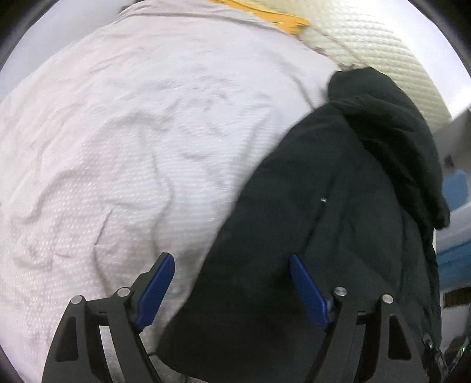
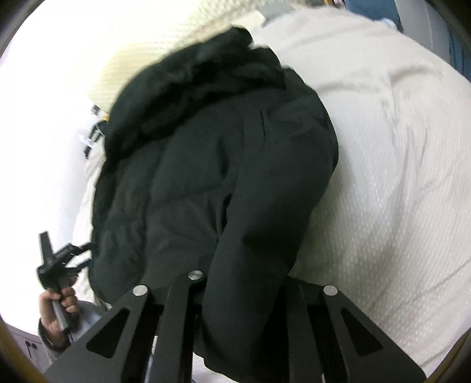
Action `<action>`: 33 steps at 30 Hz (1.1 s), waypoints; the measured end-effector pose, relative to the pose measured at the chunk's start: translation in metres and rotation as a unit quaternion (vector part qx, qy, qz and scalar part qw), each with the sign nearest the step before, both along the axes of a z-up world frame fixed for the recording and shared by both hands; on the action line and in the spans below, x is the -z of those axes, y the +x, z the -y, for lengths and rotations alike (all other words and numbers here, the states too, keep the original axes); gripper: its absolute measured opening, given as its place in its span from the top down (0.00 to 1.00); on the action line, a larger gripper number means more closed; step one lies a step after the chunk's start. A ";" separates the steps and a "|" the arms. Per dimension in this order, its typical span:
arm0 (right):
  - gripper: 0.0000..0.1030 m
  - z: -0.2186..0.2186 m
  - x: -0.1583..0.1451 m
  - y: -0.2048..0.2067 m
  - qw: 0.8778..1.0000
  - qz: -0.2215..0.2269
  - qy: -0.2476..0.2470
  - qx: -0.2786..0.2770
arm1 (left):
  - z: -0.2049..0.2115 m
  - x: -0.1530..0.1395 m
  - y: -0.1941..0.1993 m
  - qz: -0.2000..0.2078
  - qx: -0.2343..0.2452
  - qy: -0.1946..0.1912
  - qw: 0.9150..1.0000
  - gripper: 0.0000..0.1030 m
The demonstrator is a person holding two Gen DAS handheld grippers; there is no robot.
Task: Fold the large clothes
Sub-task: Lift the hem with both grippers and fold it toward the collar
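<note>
**Ana:** Grippers first: the right gripper (image 2: 241,297) has its jaws drawn in on a fold of the black padded fabric coat (image 2: 212,165). The cloth bulges up between its black linkages and hides the pads, so I judge the hold from the bunching. The left gripper (image 1: 232,288) stands wide, its blue pads (image 1: 156,291) bare, with nothing between them; it hovers over the coat's near edge.

**Ben:** And the coat itself?

**Ana:** It lies on the white textured bedspread (image 1: 123,153), mostly toward one side of the bed, its furry dark hood or collar (image 1: 391,123) bunched at the far end, next to the cream quilted headboard or mattress edge (image 1: 376,44).

**Ben:** How far along, would you say?

**Ana:** Partway at best, I think. The body looks doubled into a rough, lumpy oblong, but the edges are not squared, the hood is still loose, and one flap is only just lifted. Tidy folds and a final flattening seem to remain.

**Ben:** Anything in the way?

**Ana:** A yellow flat item (image 1: 265,14) sits at the far edge of the bedspread, well apart from the coat. Blue furniture or boxes (image 1: 453,259) stand beside the bed. In the right wrist view the person's left hand (image 2: 60,309) grips the other tool's handle near the coat's side. The bedspread wrinkles may drag; the coat's bulk is the main nuisance.
</note>
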State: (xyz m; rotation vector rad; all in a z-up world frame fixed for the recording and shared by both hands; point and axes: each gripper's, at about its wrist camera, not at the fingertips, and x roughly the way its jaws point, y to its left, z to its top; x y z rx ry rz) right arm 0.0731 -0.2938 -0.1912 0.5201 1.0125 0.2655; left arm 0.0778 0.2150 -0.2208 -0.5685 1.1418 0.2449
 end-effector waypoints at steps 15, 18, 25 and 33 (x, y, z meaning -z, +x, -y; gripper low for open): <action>0.85 0.009 0.027 0.002 0.998 -0.056 0.003 0.029 | 0.008 0.032 0.018 -0.045 0.014 -0.079 0.996 0.22; 0.81 0.009 0.035 0.002 0.997 -0.069 0.005 0.039 | 0.018 0.027 0.020 -0.016 0.049 -0.132 0.990 0.22; 0.79 0.013 0.033 0.000 0.997 -0.053 0.024 0.055 | 0.044 0.015 0.031 0.036 0.113 -0.188 0.975 0.35; 0.85 0.004 0.017 -0.007 0.999 -0.012 -0.006 0.039 | 0.044 0.006 0.027 0.071 0.134 -0.183 0.971 0.86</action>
